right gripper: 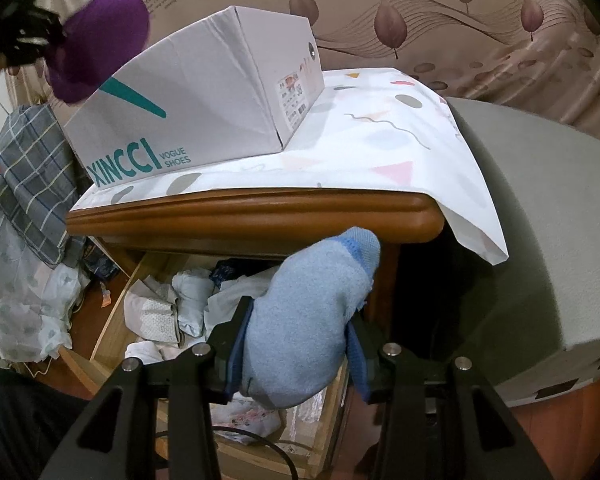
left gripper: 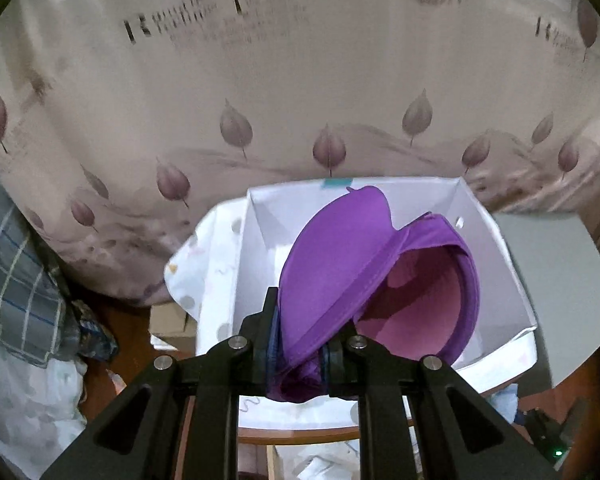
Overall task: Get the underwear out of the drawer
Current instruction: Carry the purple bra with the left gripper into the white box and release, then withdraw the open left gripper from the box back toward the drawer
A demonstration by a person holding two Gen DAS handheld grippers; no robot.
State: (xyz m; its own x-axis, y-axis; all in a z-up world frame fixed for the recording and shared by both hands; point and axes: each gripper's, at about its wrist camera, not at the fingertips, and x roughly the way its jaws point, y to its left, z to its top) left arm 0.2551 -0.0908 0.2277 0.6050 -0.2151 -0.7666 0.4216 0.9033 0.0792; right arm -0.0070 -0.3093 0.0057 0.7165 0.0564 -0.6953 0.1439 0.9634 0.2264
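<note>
Underwear is mid-transfer: the left tongs (left gripper: 300, 344) clamp a purple bra (left gripper: 340, 276) over the white shoebox (left gripper: 496, 248). The right tongs (right gripper: 296, 356) grip a blue sock (right gripper: 304, 320) above the open drawer (right gripper: 112, 312) at 7 o'clock. Next, by judgement, each must unclench over the box on the surface (right gripper: 252, 216).

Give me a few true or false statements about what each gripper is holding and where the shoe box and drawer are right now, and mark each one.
1. The left gripper is shut on a purple bra. True.
2. The purple bra lies flat on the floor of the white shoe box. False: it is held above the open box.
3. The right gripper holds a light blue sock. True.
4. The drawer below the wooden top is shut. False: it is pulled open, with white clothes inside.
5. The shoe box stands on bare wood. False: it stands on a patterned cloth.
</note>
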